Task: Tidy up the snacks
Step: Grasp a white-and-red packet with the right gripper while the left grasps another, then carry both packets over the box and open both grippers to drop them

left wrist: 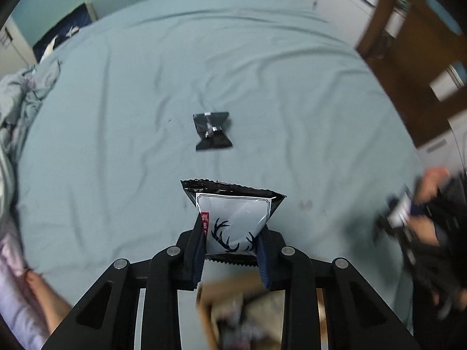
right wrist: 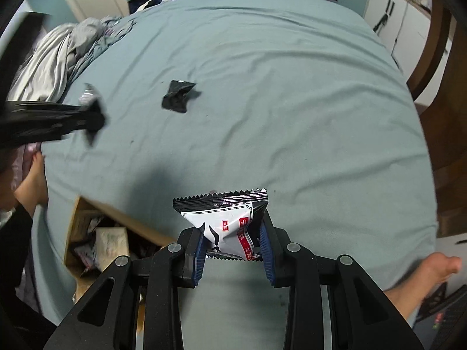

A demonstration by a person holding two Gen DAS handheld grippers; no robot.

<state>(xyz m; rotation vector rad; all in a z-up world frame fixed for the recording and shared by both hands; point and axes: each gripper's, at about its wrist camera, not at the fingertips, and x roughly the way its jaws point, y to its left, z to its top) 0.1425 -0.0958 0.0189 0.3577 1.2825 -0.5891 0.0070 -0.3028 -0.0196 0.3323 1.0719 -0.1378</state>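
My left gripper (left wrist: pixel 232 239) is shut on a black-edged white snack packet with a dark antler print (left wrist: pixel 236 213), held above the teal bed sheet (left wrist: pixel 116 145). My right gripper (right wrist: pixel 232 239) is shut on a black-and-white packet with red labels (right wrist: pixel 224 218). A third, crumpled black packet (left wrist: pixel 212 131) (right wrist: pixel 179 96) lies loose in the middle of the bed. An open cardboard box (right wrist: pixel 73 227) with several snacks inside sits on the bed's near left part; its rim (left wrist: pixel 230 284) shows blurred just under the left gripper's fingers. In the right wrist view the left gripper (right wrist: pixel 90 113) appears blurred at the left.
Crumpled grey bedding (right wrist: pixel 67 49) is piled at the bed's far left. A person's bare foot (right wrist: pixel 432 271) rests at the near right edge, another (right wrist: pixel 32 175) at the left. Brown wooden furniture (left wrist: pixel 408 58) and white cabinets (right wrist: pixel 394 20) stand beyond the bed's right side.
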